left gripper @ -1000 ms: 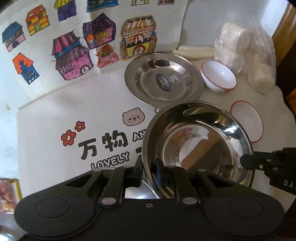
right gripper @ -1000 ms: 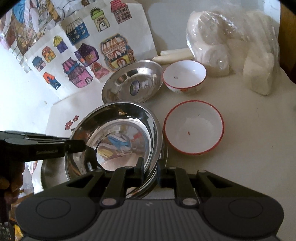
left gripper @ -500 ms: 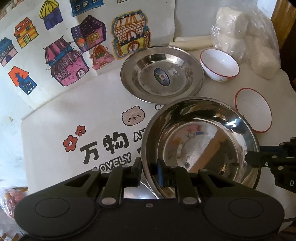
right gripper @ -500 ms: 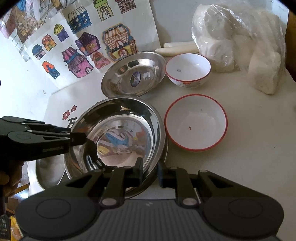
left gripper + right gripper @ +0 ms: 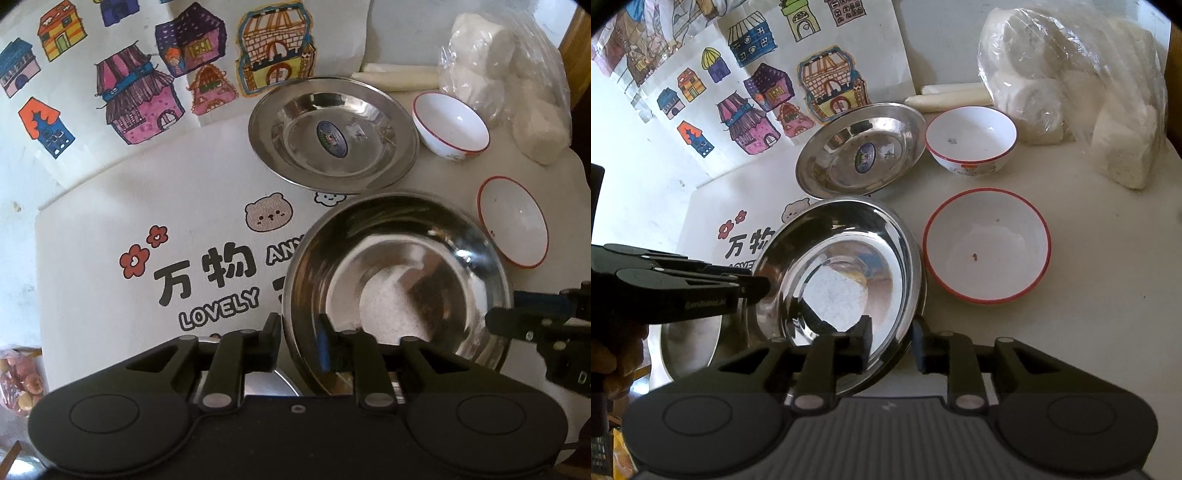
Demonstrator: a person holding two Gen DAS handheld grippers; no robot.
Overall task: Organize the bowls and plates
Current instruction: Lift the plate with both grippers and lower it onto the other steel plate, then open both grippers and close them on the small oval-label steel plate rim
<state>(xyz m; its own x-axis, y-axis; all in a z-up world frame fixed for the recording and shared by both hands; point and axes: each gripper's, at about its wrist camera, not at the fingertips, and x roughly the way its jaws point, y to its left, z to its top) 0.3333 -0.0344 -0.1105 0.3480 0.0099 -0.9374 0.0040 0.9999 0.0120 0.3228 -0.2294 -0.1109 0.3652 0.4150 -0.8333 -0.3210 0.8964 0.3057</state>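
A large steel bowl (image 5: 399, 280) (image 5: 842, 280) is held above the table by both grippers. My left gripper (image 5: 299, 339) is shut on its near rim; it also shows at the left of the right wrist view (image 5: 753, 288). My right gripper (image 5: 890, 343) is shut on the opposite rim and shows at the right of the left wrist view (image 5: 498, 321). Another steel dish (image 5: 690, 347) lies below the bowl. A steel plate with a sticker (image 5: 332, 133) (image 5: 864, 151) lies farther back. Two white red-rimmed bowls stand at the right: a far one (image 5: 450, 129) (image 5: 971, 136) and a near one (image 5: 513, 221) (image 5: 986, 243).
A printed white mat (image 5: 147, 229) covers the table's left part, with house drawings (image 5: 140, 96) behind it. A plastic bag of white lumps (image 5: 517, 74) (image 5: 1071, 81) and a white roll (image 5: 395, 79) sit at the back right. A snack packet (image 5: 18, 384) lies at the left edge.
The steel bowl, held by both grippers, has risen and drawn slightly toward the near side; the plate and white bowls have stayed put.
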